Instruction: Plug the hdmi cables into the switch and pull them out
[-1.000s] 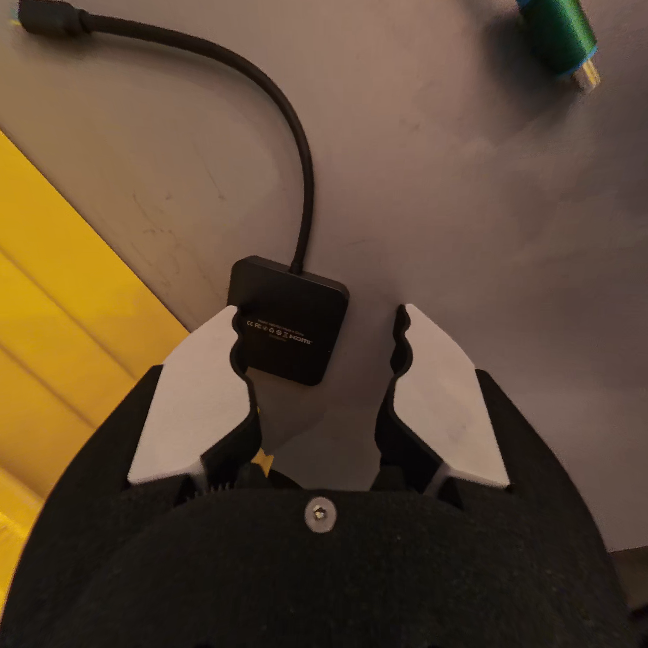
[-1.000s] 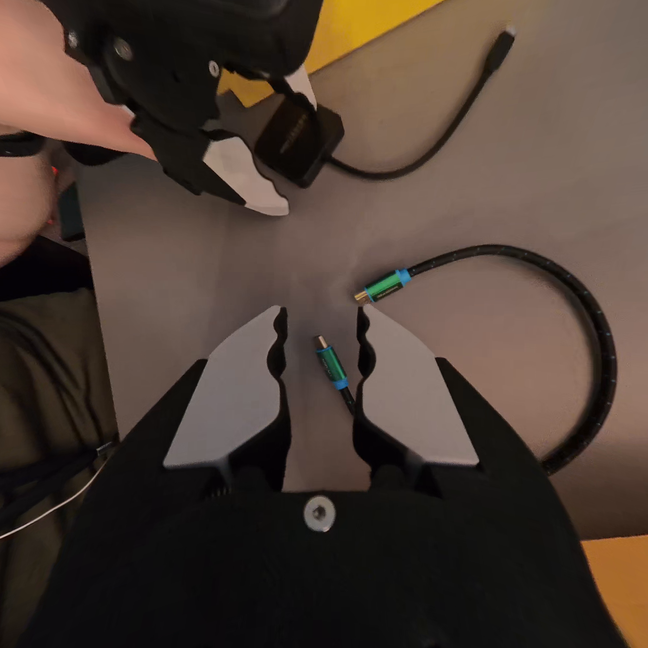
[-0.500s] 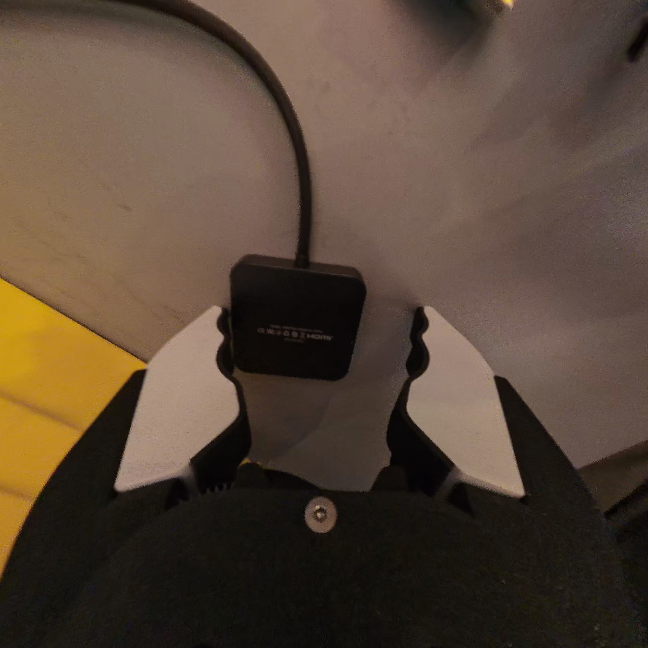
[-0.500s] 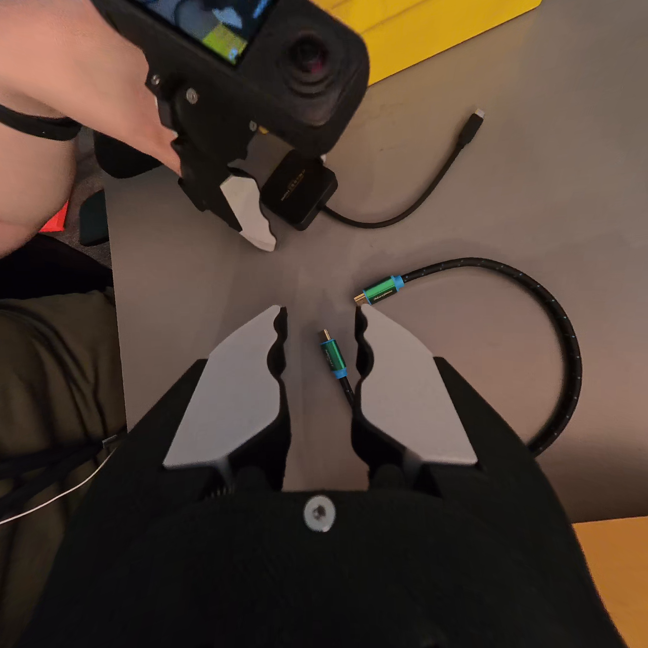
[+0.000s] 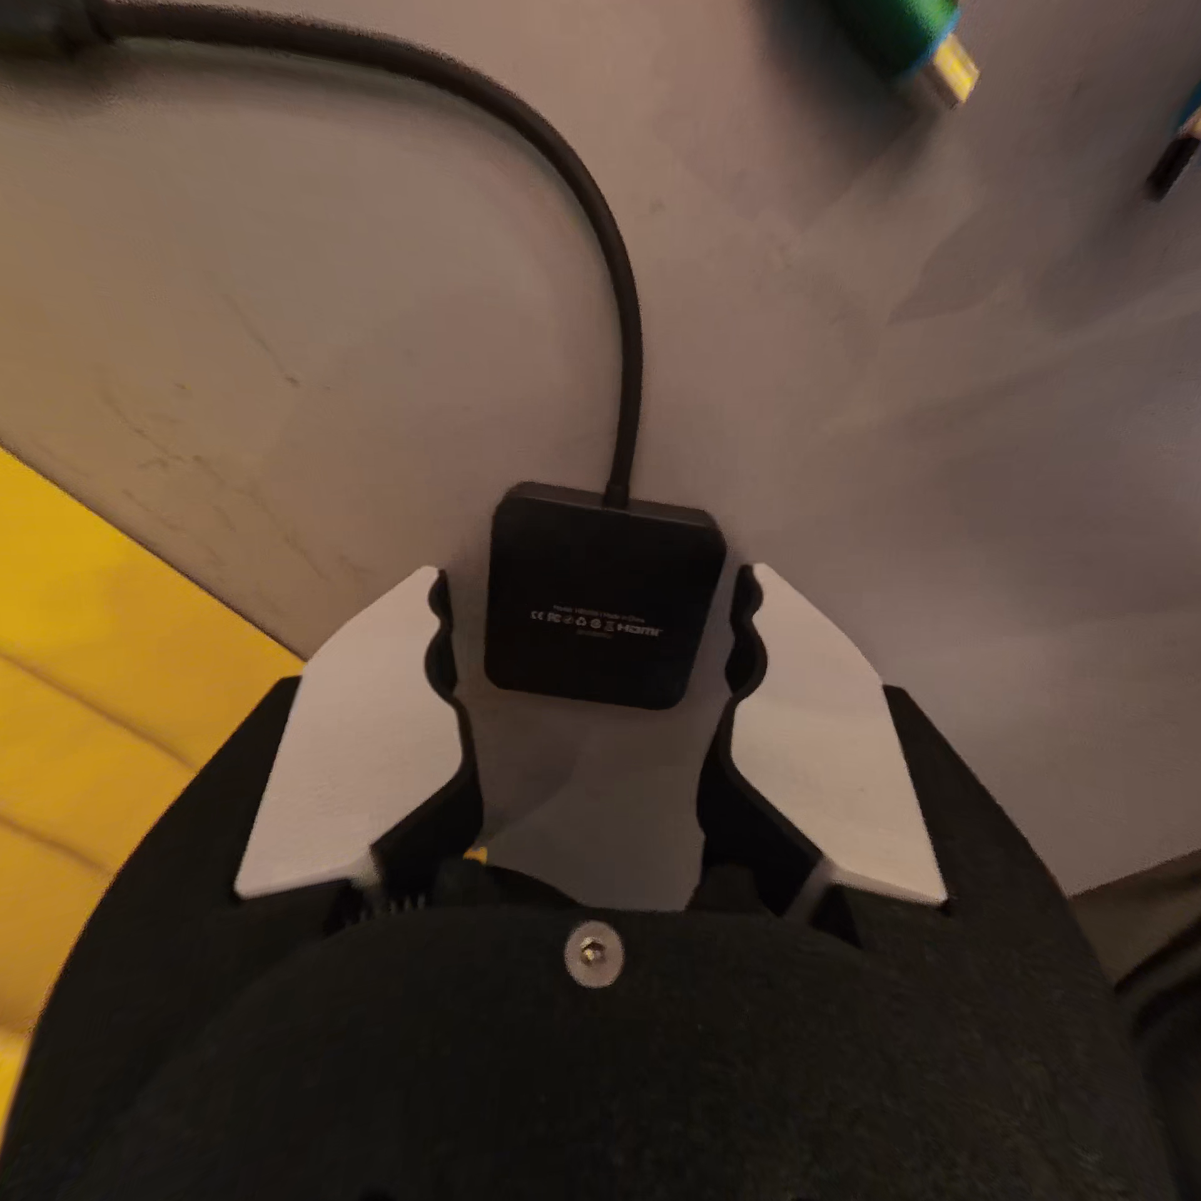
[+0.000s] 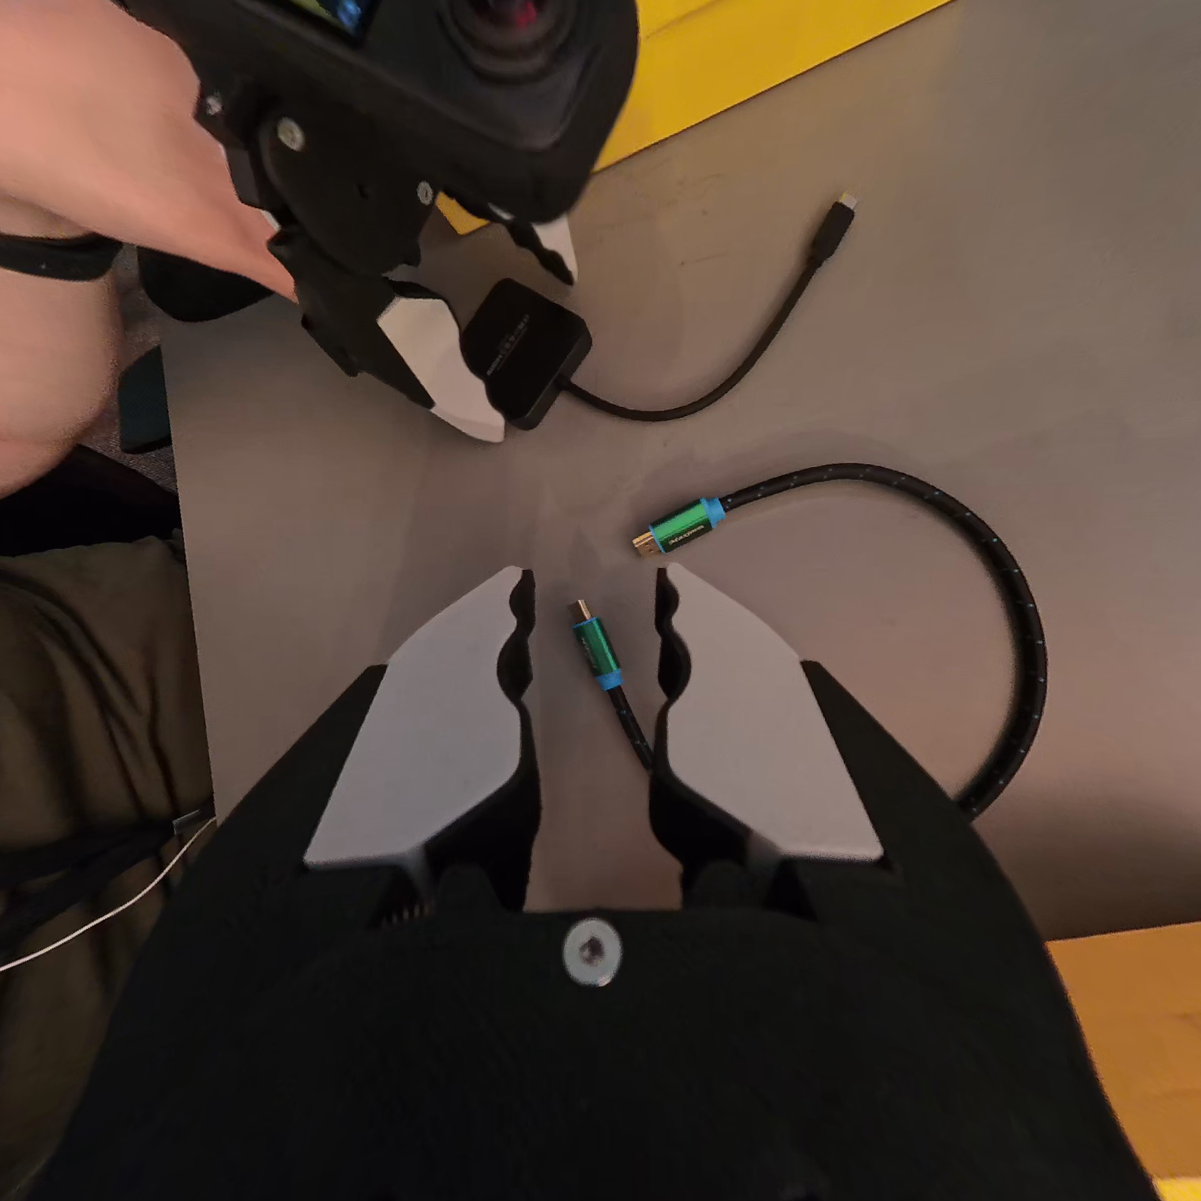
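Note:
The black square switch lies on the grey table with its thin black lead curving away to the upper left. My left gripper is open, a finger on each side of the switch with a small gap on both sides. It also shows in the right wrist view around the switch. My right gripper is open over a small green plug of the braided cable. The cable's larger green plug lies just beyond the right finger.
A yellow surface borders the table on the left of the left wrist view and shows at the far side in the right wrist view. A person's hand holds the left gripper. The lead's small connector lies far right. Tip to tip, the grippers are about 15 centimeters apart.
My left gripper has shifted so the switch sits centred between its fingers instead of against the left finger. My right gripper has stayed over the small green plug.

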`<state>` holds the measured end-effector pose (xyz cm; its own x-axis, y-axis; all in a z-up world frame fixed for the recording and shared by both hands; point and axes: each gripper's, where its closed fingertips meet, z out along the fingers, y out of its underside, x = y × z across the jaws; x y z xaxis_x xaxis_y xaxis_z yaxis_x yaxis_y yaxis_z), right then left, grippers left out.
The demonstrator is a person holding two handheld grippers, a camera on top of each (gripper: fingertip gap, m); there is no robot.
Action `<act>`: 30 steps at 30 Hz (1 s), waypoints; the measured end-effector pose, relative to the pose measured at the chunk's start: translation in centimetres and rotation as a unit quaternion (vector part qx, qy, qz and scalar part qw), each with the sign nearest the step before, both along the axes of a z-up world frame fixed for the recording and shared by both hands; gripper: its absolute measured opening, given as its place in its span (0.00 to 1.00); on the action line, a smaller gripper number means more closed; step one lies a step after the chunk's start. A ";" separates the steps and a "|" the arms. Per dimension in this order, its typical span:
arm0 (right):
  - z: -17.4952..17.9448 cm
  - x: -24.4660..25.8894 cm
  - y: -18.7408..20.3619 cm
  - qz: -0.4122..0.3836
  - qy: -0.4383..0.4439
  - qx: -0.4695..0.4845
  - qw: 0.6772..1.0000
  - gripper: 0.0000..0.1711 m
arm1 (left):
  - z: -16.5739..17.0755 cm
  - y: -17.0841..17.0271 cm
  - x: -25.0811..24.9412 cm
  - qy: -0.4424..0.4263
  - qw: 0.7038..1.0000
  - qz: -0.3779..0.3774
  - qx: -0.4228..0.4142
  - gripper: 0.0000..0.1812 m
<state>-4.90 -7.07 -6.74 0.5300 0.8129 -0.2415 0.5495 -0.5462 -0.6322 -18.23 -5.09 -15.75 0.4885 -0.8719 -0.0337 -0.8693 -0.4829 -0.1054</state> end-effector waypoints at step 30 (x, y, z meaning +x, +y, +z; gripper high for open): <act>3.8 -1.2 0.1 -0.003 0.134 0.008 0.991 0.18 | 10.5 3.6 8.7 -0.216 0.922 -0.015 0.320 0.06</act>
